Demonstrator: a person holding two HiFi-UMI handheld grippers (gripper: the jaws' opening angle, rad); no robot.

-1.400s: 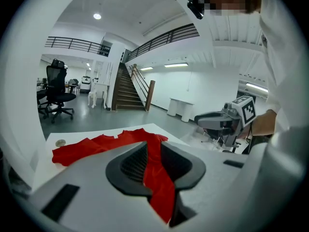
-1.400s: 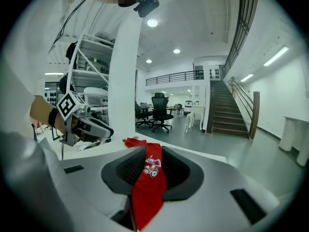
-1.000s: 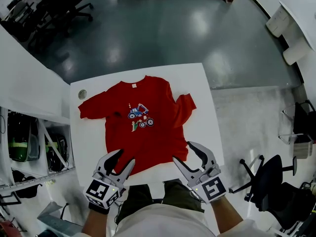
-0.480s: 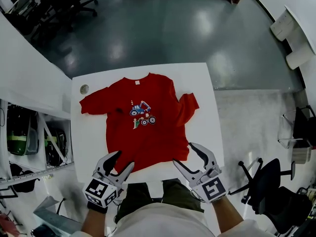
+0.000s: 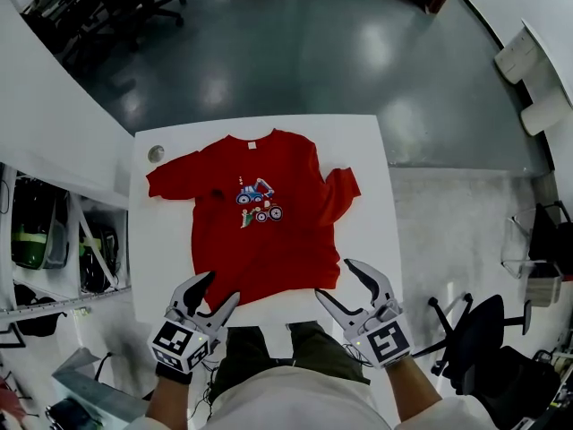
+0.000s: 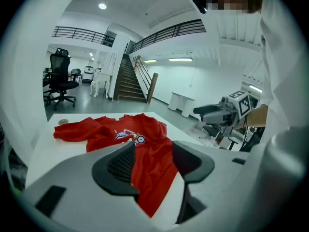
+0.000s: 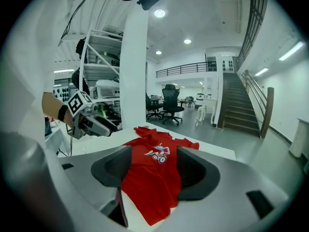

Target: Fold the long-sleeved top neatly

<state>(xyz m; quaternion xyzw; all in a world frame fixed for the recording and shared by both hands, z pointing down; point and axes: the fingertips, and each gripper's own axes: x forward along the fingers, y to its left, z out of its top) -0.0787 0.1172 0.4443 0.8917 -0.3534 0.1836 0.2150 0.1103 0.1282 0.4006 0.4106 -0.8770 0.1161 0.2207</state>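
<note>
A red top lies spread front up on the white surface. Its collar is at the far side and its hem runs along the near edge. A small vehicle print sits on the chest. The sleeve on the left stretches out flat toward a small round thing at the far left corner. The sleeve on the right is bunched up and folded back against the body.

The person stands at the near edge with both grippers low over the hem. The left gripper is by the near left corner of the top, the right gripper by the near right corner. The fingers of both have just been opening and now stand wide apart. Nothing is clamped in either one; red cloth only shows through each gap, lying on the surface beyond the pads.

Past the surface is a glossy grey floor with black office chairs at the far left.
</note>
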